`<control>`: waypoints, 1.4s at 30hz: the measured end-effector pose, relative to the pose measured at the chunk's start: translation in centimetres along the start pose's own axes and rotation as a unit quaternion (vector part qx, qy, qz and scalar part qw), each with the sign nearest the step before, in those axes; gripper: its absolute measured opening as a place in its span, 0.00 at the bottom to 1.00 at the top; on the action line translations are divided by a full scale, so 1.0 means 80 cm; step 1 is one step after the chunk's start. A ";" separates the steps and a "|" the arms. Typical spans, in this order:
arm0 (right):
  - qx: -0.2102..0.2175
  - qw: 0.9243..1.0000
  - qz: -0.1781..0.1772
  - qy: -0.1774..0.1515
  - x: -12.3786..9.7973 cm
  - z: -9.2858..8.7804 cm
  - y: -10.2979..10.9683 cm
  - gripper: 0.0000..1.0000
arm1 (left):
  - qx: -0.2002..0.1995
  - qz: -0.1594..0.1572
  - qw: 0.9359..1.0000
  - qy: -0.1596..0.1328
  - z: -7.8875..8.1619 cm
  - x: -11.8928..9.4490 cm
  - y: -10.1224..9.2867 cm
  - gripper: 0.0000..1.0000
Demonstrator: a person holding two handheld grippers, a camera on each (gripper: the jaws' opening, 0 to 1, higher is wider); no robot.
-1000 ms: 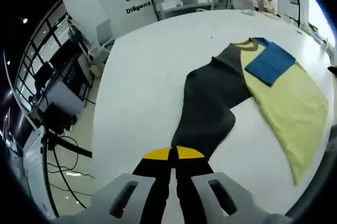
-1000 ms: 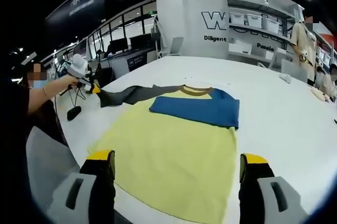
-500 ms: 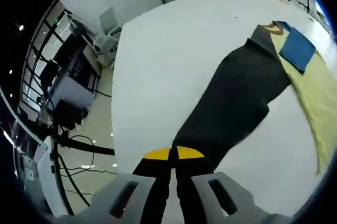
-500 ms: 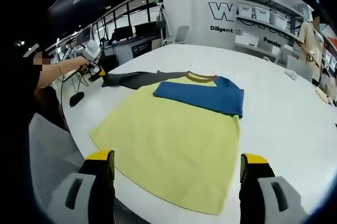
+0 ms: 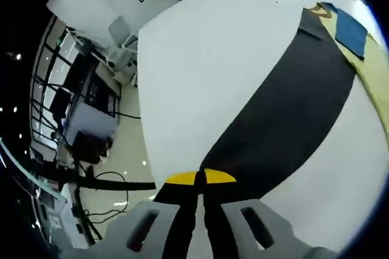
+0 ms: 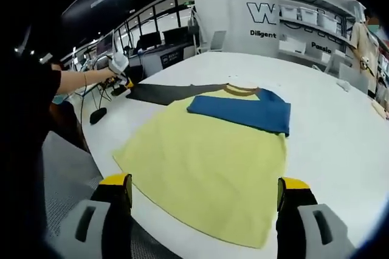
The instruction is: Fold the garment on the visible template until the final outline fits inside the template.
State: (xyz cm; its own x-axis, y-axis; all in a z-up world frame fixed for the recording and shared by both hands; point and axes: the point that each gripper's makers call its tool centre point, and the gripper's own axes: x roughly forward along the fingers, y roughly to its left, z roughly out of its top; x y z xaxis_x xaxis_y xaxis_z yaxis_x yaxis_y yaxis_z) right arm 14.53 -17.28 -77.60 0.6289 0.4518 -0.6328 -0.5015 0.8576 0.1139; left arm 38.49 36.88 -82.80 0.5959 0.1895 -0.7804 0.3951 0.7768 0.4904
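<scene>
Left gripper view: left hand-held gripper (image 5: 200, 180) at 6 o'clock, jaws pressed together on the cuff end of the dark grey long sleeve (image 5: 285, 119), which runs stretched and flat from the yellow tips up toward 1 o'clock across the white round-edged bench (image 5: 200, 58). Floor, chairs and desks visible past the bench edge at 9 to 11 o'clock.

Right gripper view: right hand-held gripper (image 6: 203, 195) with jaws spread wide at 7 and 5 o'clock, nothing between them, hovering over the near bench edge. Shows the whole pale yellow garment with brown collar (image 6: 206, 162) lying flat at centre on the bench, hem toward 6 o'clock, collar toward 12. Blue sleeve (image 6: 243, 110) folded across the chest, just under the collar. Grey sleeve extended sideways toward 10 o'clock, ending at the left hand-held gripper held in a person's hand (image 6: 109, 70). White wall with dark lettering and shelves at 1 o'clock.

Versus 1.0 s ago: grey sleeve then bunched and wrinkled, now drawn out straight and taut; left view now farther from the yellow body, which sits at the 2 o'clock edge. Right jaws unchanged, wide apart.
</scene>
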 end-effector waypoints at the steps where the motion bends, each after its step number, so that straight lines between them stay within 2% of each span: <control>1: -0.004 1.000 0.002 -0.001 -0.001 0.001 0.001 0.99 | -0.003 -0.003 1.000 0.005 -0.001 0.003 -0.001 0.04; 4: -0.005 1.000 0.007 -0.005 -0.001 0.005 0.003 0.99 | 0.010 0.000 1.000 0.014 -0.004 0.012 -0.003 0.04; 11: 0.002 1.000 0.005 -0.006 0.002 0.004 0.001 0.99 | 0.008 0.007 1.000 0.019 -0.005 0.015 -0.006 0.08; 12: 0.001 1.000 0.006 -0.005 0.002 0.004 0.001 0.99 | 0.001 0.011 1.000 0.020 -0.007 0.014 -0.005 0.10; 15: -0.002 1.000 0.011 0.001 0.003 0.002 0.005 0.99 | -0.058 0.001 0.998 0.025 -0.015 0.012 -0.006 0.19; 17: -0.007 1.000 0.016 0.003 0.004 0.001 0.009 0.99 | -0.103 0.009 0.994 0.043 -0.029 0.006 0.001 0.26; 18: -0.009 1.000 0.018 0.003 0.005 0.002 0.009 0.99 | -0.117 -0.001 0.993 0.021 -0.025 0.003 0.002 0.28; 19: -0.009 1.000 0.020 0.003 0.005 0.003 0.010 0.99 | -0.146 -0.007 0.989 0.006 -0.023 -0.003 0.002 0.29; 22: -0.016 1.000 0.023 -0.001 0.006 0.006 0.011 0.99 | -0.168 -0.017 0.986 0.003 -0.029 -0.015 0.001 0.35; 23: -0.018 1.000 0.024 -0.002 0.007 0.007 0.012 0.99 | -0.202 -0.028 0.979 0.003 -0.030 -0.019 -0.007 0.36; 25: -0.017 0.999 0.028 -0.004 0.007 0.008 0.014 0.99 | -0.213 -0.051 0.976 -0.008 -0.030 -0.022 -0.018 0.40; 28: -0.019 0.999 0.031 -0.004 0.008 0.009 0.016 0.99 | -0.229 -0.056 0.972 -0.012 -0.035 -0.025 -0.026 0.44; 30: -0.025 0.999 0.033 0.000 0.009 0.009 0.019 0.99 | -0.229 -0.060 0.971 -0.014 -0.037 -0.026 -0.032 0.44; 32: -0.028 0.999 0.038 -0.002 0.009 0.010 0.023 0.99 | -0.260 -0.076 0.962 -0.019 -0.037 -0.028 -0.043 0.45; 34: -0.026 0.999 0.042 -0.001 0.009 0.009 0.025 0.99 | -0.262 -0.077 0.962 -0.020 -0.040 -0.029 -0.048 0.45; 36: -0.027 0.999 0.043 0.001 0.009 0.008 0.026 0.99 | -0.264 -0.079 0.961 -0.016 -0.043 -0.029 -0.054 0.44; 38: -0.028 0.999 0.042 0.001 0.008 0.007 0.027 0.99 | -0.286 -0.080 0.955 -0.021 -0.044 -0.028 -0.057 0.40; 39: -0.028 0.999 0.042 0.001 0.008 0.007 0.028 0.99 | -0.290 -0.077 0.954 -0.025 -0.045 -0.027 -0.056 0.39; 40: -0.027 0.999 0.042 0.001 0.008 0.006 0.028 0.99 | -0.309 -0.073 0.948 -0.016 -0.050 -0.027 -0.057 0.38; 42: -0.029 0.999 0.040 0.001 0.007 0.006 0.028 0.99 | -0.306 -0.074 0.949 -0.012 -0.054 -0.024 -0.058 0.38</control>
State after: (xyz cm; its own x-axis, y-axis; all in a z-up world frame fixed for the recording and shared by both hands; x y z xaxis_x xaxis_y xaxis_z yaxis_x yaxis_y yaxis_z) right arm 14.03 -15.03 -77.35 0.5840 0.5178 -0.6251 -0.5836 0.8032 0.1201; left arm 32.49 35.48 -85.22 0.5834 0.0432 -0.8110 0.0006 0.9986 0.0536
